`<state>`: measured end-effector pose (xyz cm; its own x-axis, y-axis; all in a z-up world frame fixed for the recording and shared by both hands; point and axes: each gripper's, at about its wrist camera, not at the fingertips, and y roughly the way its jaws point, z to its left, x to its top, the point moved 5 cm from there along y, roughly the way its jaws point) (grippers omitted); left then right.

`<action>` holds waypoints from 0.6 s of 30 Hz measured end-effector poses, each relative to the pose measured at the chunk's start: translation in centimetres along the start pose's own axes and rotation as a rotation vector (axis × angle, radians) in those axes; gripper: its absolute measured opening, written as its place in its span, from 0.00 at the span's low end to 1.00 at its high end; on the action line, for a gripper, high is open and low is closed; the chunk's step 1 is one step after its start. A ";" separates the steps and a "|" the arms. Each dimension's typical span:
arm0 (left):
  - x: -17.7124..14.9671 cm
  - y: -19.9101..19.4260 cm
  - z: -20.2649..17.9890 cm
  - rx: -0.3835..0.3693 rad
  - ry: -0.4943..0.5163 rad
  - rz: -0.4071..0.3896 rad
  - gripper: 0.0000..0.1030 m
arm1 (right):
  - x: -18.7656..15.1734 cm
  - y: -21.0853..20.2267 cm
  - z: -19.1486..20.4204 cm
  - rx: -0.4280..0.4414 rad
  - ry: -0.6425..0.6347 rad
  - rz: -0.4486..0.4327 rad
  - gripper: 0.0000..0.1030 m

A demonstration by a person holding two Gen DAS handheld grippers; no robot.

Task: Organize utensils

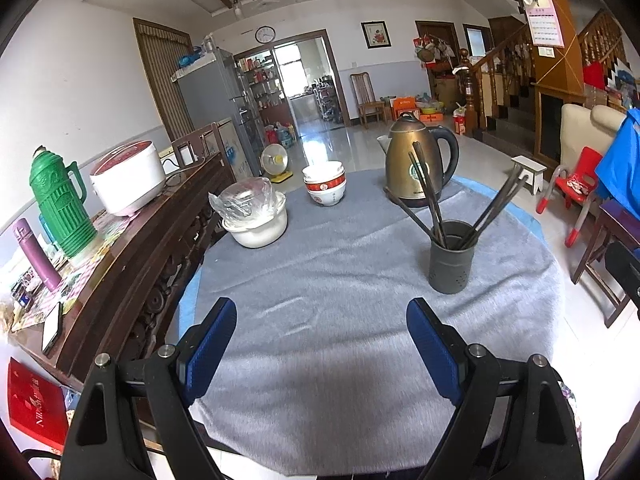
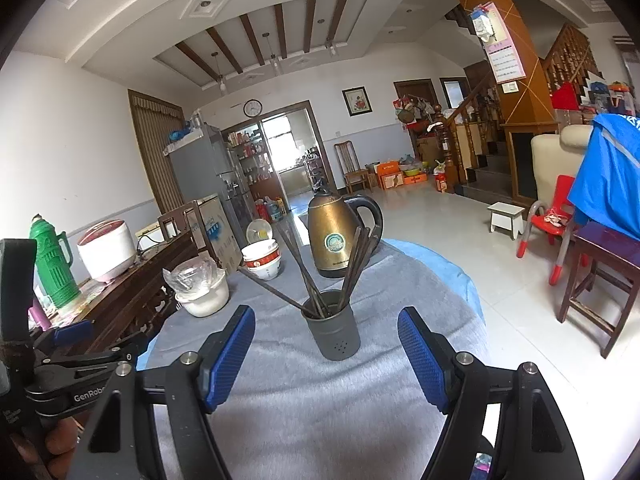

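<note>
Chopsticks (image 1: pixel 430 196) already stand bunched in the dark holder (image 1: pixel 451 258), fanning out to both sides, and the holder sits upright on the grey cloth of the round tabletop (image 1: pixel 320 280), in front of the brass-coloured kettle (image 1: pixel 416 160). No loose utensil shows on the cloth in either view, so the sorting looks finished or nearly so; what might be left cannot be told from here.

Both grippers hang empty over the near edge. The left gripper (image 1: pixel 320 344) has its jaws spread wide with only cloth between them. The right gripper (image 2: pixel 326 354) is also spread, and the holder stands beyond its tips, untouched.

The left wrist view shows the stacked bowls (image 1: pixel 324 184) and the wrapped white bowl (image 1: pixel 256 216) with bare cloth around them. The right wrist view alone shows the other gripper from the side at lower left, with a bit of the hand (image 2: pixel 60 440) that holds it.
</note>
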<state>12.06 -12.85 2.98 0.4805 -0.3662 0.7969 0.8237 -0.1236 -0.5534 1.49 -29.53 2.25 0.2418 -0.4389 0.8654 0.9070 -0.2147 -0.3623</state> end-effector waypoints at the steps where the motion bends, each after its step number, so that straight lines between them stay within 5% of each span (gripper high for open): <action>1: -0.1 -0.3 0.0 0.003 0.001 -0.003 0.85 | -0.1 -0.4 -0.1 0.001 0.000 -0.006 0.75; 18: -0.4 -5.5 -0.8 0.030 0.025 -0.096 0.85 | -0.2 -5.6 -0.9 0.018 0.012 -0.095 0.75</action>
<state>7.04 -12.74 5.50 0.3920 -0.3766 0.8393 0.8742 -0.1315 -0.4674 -3.92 -29.06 3.76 0.1501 -0.4282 0.8911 0.9318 -0.2400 -0.2723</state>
